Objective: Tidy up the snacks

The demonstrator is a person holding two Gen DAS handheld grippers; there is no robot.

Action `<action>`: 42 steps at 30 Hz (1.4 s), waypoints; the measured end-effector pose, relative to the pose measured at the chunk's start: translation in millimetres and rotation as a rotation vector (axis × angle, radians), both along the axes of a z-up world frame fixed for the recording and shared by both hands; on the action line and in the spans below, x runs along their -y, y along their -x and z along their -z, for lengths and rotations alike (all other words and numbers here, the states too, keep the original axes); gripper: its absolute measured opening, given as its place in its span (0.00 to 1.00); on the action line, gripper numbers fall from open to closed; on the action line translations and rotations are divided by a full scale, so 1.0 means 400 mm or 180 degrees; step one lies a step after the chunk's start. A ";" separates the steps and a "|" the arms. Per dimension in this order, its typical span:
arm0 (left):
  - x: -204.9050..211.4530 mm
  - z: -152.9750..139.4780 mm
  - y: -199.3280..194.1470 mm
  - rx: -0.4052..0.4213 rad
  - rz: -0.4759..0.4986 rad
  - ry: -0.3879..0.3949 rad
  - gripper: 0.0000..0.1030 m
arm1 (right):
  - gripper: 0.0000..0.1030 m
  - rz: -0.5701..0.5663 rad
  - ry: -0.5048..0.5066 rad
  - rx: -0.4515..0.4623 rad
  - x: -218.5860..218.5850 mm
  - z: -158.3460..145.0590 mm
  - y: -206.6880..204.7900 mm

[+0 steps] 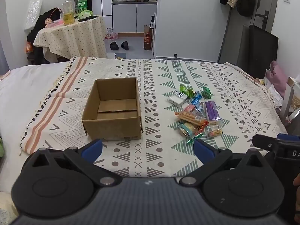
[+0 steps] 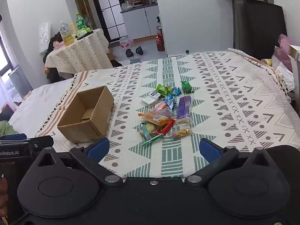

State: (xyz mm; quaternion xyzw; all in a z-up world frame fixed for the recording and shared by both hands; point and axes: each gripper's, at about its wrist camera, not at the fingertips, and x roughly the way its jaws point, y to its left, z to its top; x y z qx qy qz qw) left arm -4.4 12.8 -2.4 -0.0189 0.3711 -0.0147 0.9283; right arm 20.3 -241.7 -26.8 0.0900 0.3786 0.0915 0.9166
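An open brown cardboard box stands empty on the patterned cloth. To its right lies a loose pile of several wrapped snacks, among them a purple packet, an orange biscuit pack and a white packet. My left gripper is open, held back from the box and touching nothing. My right gripper is open too, just short of the pile's near edge, with nothing between its fingers.
The cloth covers a bed with white sheet at the left. A round table with bottles stands beyond the bed. A pink pillow and a dark panel are at the right. The other gripper shows at the right edge.
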 end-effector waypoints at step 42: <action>-0.019 -0.039 0.051 -0.0022 0.0030 0.0006 1.00 | 1.00 -0.0020 0.0138 0.0044 -0.022 -0.037 0.033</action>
